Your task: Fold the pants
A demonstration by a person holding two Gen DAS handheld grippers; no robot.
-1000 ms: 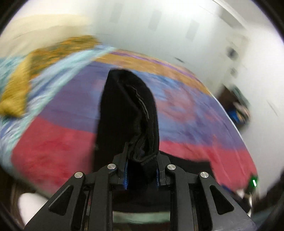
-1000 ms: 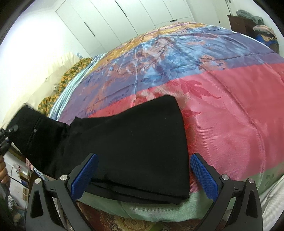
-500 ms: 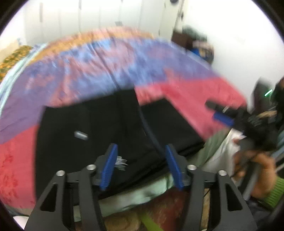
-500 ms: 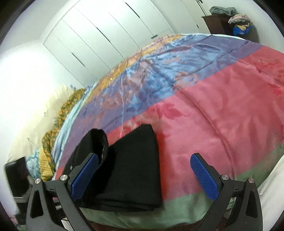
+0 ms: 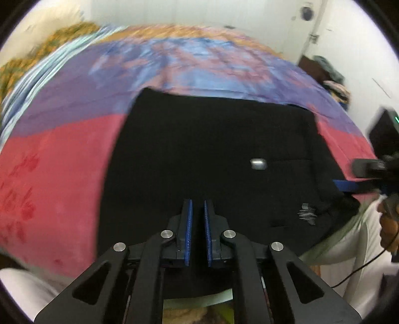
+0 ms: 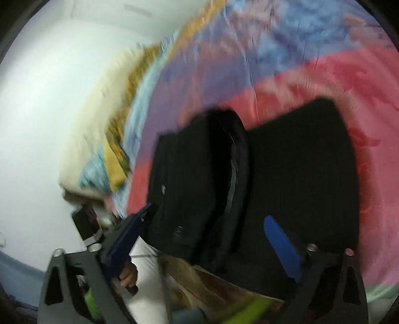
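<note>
Two grippers over the black pants [image 5: 204, 154] on the bedspread [image 5: 57, 164]; our left gripper [image 5: 197, 211] sits closed and empty, right gripper [image 6: 212, 224] wide, jaws closing; fold's down, we reckon smoothing's next.

I'm in a bedroom, someone's home. Big bed w/ a satin bedspread [image 5: 62, 159] in red, purple, blue & orange bands fills most of both views. Cream pillow [image 6: 99, 104] w/ a gold-patterned cover sits upper left in my right cam. White wall [image 5: 199, 12] runs across the top of my left cam, w/ a door frame at upper right. Dark dresser [image 5: 314, 69] at the right edge carries a heap of clothes [image 5: 334, 82]. Black pants [image 5: 212, 149] lie on the bed.
</note>
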